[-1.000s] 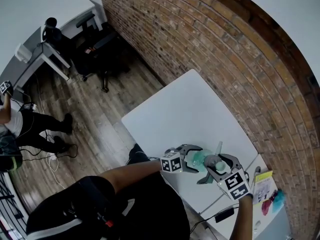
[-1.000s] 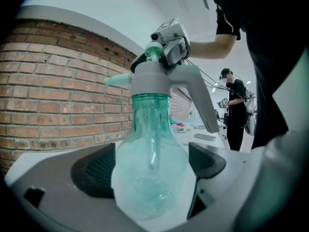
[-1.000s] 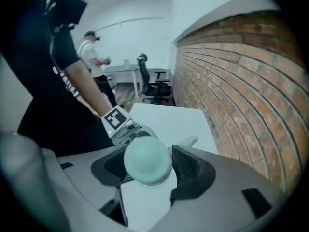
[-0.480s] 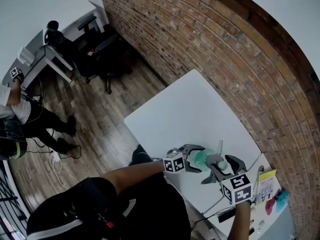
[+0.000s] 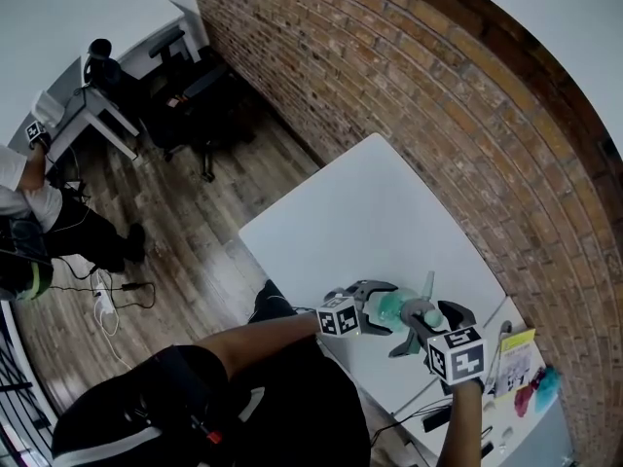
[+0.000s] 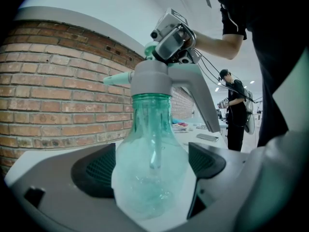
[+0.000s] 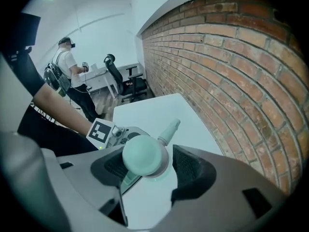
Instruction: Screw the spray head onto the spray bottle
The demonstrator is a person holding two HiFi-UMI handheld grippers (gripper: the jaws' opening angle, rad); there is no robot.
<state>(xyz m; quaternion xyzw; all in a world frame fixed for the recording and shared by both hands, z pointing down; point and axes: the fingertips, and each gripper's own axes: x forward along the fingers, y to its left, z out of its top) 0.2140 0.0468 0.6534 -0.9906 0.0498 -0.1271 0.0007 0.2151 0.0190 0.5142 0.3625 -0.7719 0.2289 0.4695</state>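
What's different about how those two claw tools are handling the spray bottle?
The left gripper clamps the green bottle side-on at its belly; the right gripper reaches over the spray head from above. The left jaws press the bottle; whether the right jaws pinch the head, I cannot tell. Both share one bottle.

right gripper [image 5: 433,321] twisted round spray head [image 5: 426,302], forearm swung inward; background person [image 5: 27,207] raised arm, shifted back.

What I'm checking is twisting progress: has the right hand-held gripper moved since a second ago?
Yes, slightly. The right hand-held gripper keeps its grip on the spray head, but its rear has swung away from the yellow pad.
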